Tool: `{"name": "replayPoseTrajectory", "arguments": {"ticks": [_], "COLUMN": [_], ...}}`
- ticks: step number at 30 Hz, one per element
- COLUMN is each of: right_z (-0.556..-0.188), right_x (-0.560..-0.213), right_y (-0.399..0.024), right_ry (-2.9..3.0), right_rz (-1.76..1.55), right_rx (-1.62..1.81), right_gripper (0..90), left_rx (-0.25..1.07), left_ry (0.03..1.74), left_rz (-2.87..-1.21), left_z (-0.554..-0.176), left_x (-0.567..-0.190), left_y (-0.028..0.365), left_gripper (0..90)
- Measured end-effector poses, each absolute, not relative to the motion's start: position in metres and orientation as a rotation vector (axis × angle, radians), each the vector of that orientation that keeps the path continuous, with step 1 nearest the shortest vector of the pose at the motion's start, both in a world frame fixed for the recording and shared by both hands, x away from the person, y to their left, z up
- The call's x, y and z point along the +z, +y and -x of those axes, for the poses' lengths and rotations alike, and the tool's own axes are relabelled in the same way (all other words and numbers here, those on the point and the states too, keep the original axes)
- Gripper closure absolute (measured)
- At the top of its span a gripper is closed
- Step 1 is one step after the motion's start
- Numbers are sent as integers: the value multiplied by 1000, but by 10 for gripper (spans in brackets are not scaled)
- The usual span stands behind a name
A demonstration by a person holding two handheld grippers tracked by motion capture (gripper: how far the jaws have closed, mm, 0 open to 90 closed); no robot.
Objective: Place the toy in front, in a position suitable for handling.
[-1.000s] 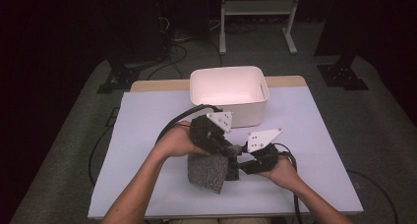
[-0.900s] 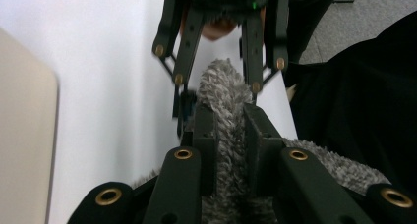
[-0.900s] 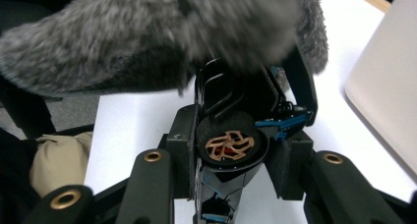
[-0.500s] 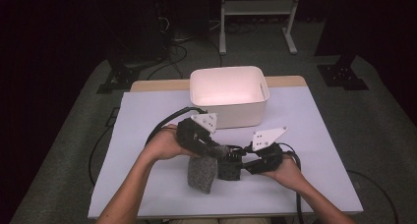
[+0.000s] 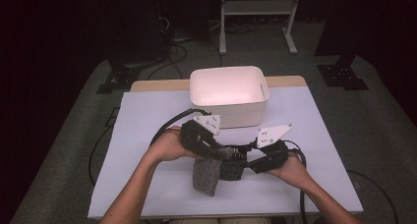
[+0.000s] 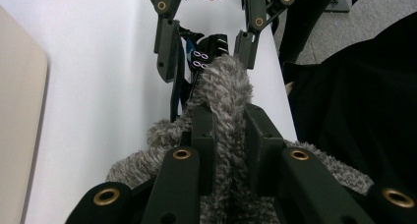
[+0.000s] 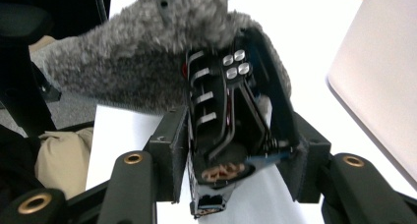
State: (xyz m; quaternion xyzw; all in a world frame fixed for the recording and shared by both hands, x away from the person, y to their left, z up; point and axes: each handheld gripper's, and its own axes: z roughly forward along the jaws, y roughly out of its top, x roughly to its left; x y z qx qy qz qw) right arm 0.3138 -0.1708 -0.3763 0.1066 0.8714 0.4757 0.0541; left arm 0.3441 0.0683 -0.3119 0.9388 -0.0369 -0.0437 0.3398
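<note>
A grey furry cover [image 5: 205, 177] hangs over the white table [image 5: 147, 116] near its front edge. My left gripper [image 5: 219, 154] is shut on the cover's top; in the left gripper view its jaws [image 6: 228, 121] pinch the fur [image 6: 223, 81]. A black device [image 5: 232, 169] with small round metal studs sits partly inside the fur [image 7: 137, 71]. My right gripper [image 5: 242, 161] faces the left one. Its jaws [image 7: 238, 135] have just been opening and now flank the device [image 7: 231, 111] on both sides. From the left gripper view, small gaps show between the right gripper [image 6: 206, 57] and the device [image 6: 209, 47].
A white rectangular bin [image 5: 241, 113] stands open behind the hands, at the table's far middle; its wall fills the right of the right gripper view [image 7: 383, 76]. Cables trail from both grippers. Dark floor and stands lie around the table.
The grey cover, a broad lump a second ago, now hangs narrower under the left gripper. Both hands stay close together in about the same place.
</note>
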Motion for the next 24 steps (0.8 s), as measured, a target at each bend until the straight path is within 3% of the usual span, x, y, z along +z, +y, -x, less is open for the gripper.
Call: {"name": "replayPoseTrajectory", "arguments": {"ticks": [7, 11, 24], "right_z": [-314, -313, -310], "right_x": [-372, -370, -369], "right_y": [-169, -167, -175], "right_ry": [2658, 2677, 2699], "right_rz": [-281, -236, -235], "right_rx": [1411, 1405, 1384], "right_gripper": [474, 559, 569], "left_rx": [-120, -129, -133], "left_ry": [-113, -117, -132], "left_rz": [-2435, -2429, -2419], "left_z": [-343, -343, -344], "left_x": [-312, -313, -317], "left_y": [63, 61, 59], "left_gripper": [769, 765, 763]}}
